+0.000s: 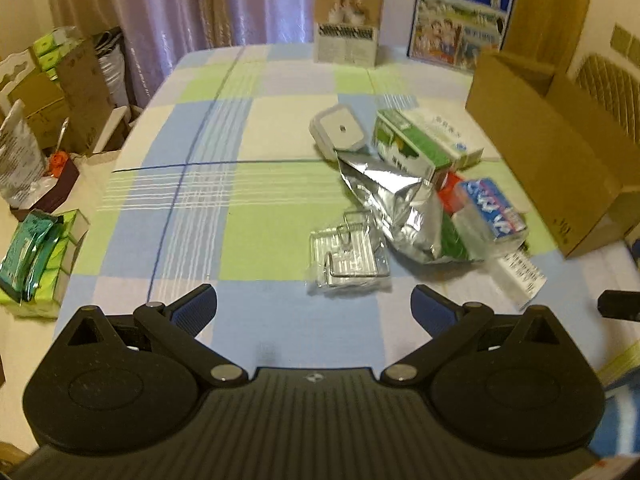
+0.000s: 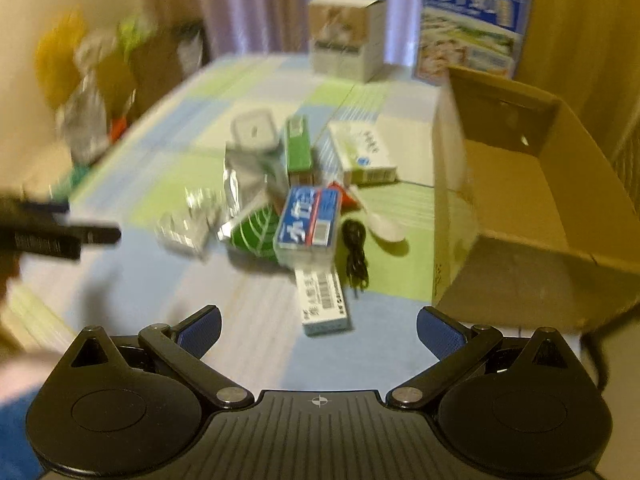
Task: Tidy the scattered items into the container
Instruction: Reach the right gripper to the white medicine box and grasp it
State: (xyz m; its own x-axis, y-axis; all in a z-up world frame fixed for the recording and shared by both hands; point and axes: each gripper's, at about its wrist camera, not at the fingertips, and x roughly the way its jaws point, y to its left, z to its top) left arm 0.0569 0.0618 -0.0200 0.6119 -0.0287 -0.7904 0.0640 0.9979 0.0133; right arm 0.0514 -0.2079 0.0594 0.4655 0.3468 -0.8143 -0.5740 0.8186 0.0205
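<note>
Cluttered near the table's point(image 1: 200, 184) right side: foil bag point(image 1: 396, 208) centre, wire rack point(image 1: 348, 256) before it, lidded tub point(image 1: 340, 130) behind. Right of the pile, open carton point(image 2: 532, 184). Cable point(image 2: 355, 250) between pile and carton.

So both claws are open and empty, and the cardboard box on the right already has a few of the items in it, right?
Not quite. Both claws, left and right, are open and empty, but the cardboard box looks empty in the right wrist view. The items lie on the tablecloth beside it.
</note>
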